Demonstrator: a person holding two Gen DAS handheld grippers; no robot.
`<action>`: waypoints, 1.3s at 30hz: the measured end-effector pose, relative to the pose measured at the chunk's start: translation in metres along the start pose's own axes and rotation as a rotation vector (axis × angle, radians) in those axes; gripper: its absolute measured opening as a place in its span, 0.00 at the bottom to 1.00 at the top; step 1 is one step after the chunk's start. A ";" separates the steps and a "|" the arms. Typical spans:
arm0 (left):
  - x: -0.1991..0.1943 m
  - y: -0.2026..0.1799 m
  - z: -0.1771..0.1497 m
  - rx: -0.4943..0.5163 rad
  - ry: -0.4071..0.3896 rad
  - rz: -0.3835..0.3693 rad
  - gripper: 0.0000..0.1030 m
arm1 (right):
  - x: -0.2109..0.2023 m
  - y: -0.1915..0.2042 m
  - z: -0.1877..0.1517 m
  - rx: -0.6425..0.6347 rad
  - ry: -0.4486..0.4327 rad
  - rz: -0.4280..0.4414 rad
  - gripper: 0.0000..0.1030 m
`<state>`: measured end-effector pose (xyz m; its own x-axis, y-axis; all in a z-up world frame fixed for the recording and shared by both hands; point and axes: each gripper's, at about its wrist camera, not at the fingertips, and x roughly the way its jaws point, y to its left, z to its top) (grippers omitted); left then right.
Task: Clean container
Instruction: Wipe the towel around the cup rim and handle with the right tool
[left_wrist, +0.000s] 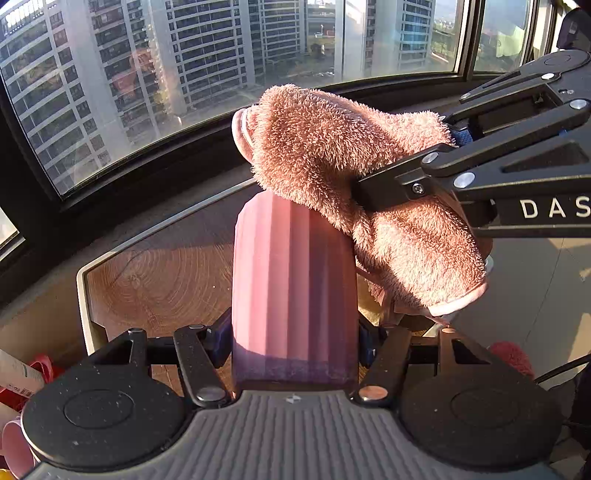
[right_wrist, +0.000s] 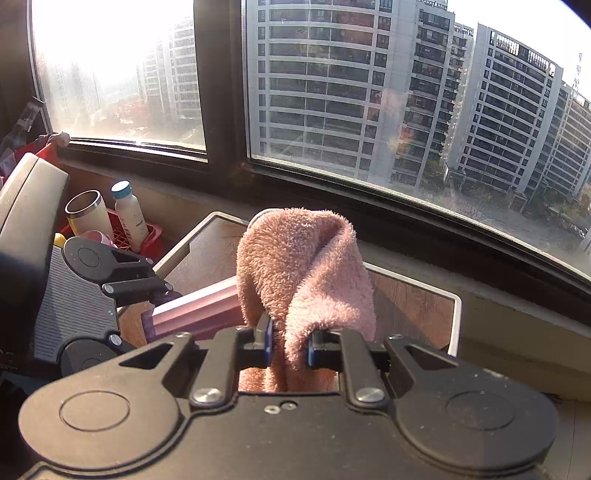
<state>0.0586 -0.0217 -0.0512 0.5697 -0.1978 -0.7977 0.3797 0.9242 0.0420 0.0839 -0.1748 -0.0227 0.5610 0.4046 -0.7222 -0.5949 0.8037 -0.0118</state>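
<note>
A pink ribbed container (left_wrist: 293, 291) is held between the blue pads of my left gripper (left_wrist: 295, 339), which is shut on its lower part. A fluffy pink cloth (left_wrist: 332, 155) lies over the container's far end, pinched in my right gripper (left_wrist: 373, 192) that reaches in from the right. In the right wrist view the cloth (right_wrist: 306, 273) bunches up out of the right gripper (right_wrist: 290, 343), shut on it, and covers the end of the container (right_wrist: 195, 310), which lies across from the left gripper (right_wrist: 155, 288). The container's mouth is hidden.
A wooden tray table (left_wrist: 159, 277) with a pale rim sits below, against a dark window sill (right_wrist: 443, 240). A red crate (right_wrist: 151, 240) at the left holds a steel-rimmed cup (right_wrist: 86, 214), a white bottle (right_wrist: 129, 214) and a pink item. High-rise buildings show through the glass.
</note>
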 end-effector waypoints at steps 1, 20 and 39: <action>0.000 0.000 0.000 0.002 0.000 0.004 0.60 | 0.000 -0.002 0.001 0.007 -0.001 -0.009 0.15; 0.002 0.003 0.000 -0.016 0.005 0.007 0.60 | -0.002 0.017 -0.003 -0.042 0.009 0.160 0.16; 0.006 0.009 0.000 -0.020 -0.006 0.009 0.60 | -0.005 -0.022 0.005 0.076 -0.042 -0.062 0.16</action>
<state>0.0655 -0.0144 -0.0552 0.5777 -0.1918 -0.7934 0.3604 0.9321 0.0371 0.0971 -0.1920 -0.0151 0.6199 0.3692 -0.6924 -0.5137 0.8580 -0.0023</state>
